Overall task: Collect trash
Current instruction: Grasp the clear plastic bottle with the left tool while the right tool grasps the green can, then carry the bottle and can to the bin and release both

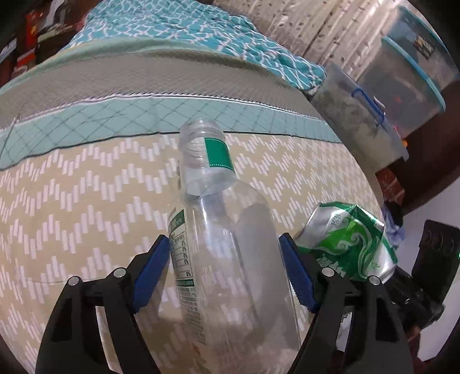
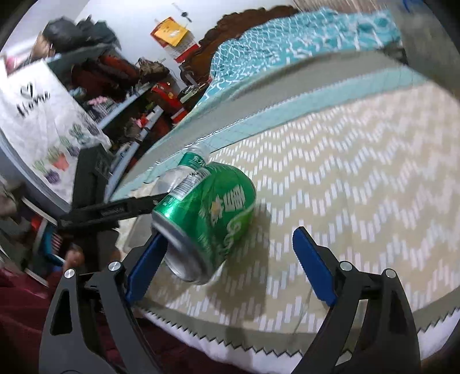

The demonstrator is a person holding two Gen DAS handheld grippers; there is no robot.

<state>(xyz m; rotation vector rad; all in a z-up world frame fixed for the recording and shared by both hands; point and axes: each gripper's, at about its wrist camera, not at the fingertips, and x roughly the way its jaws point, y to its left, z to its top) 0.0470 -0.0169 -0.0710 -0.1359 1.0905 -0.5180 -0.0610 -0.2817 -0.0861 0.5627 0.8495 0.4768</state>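
Note:
A clear plastic bottle (image 1: 230, 259) with a green label lies on the bed, neck pointing away. My left gripper (image 1: 222, 244) straddles its body, and both blue pads (image 1: 155, 270) touch its sides. Just right of it lies a dented green can (image 1: 350, 244). In the right wrist view the green can (image 2: 210, 213) lies on its side between the wide jaws of my right gripper (image 2: 230, 234). Its rim rests against the left pad (image 2: 143, 267), while the right pad stands well apart from it. The bottle (image 2: 172, 178) and a black finger of the left gripper (image 2: 115, 210) show behind the can.
The bed cover (image 1: 72, 215) is beige with white chevrons, and its near edge (image 2: 230, 342) runs below the can. A teal patterned blanket (image 1: 201, 26) lies at the far side. Clear storage boxes (image 1: 402, 86) stand to the right, and cluttered shelves (image 2: 138, 115) and a white printed bag (image 2: 43, 120) to the left.

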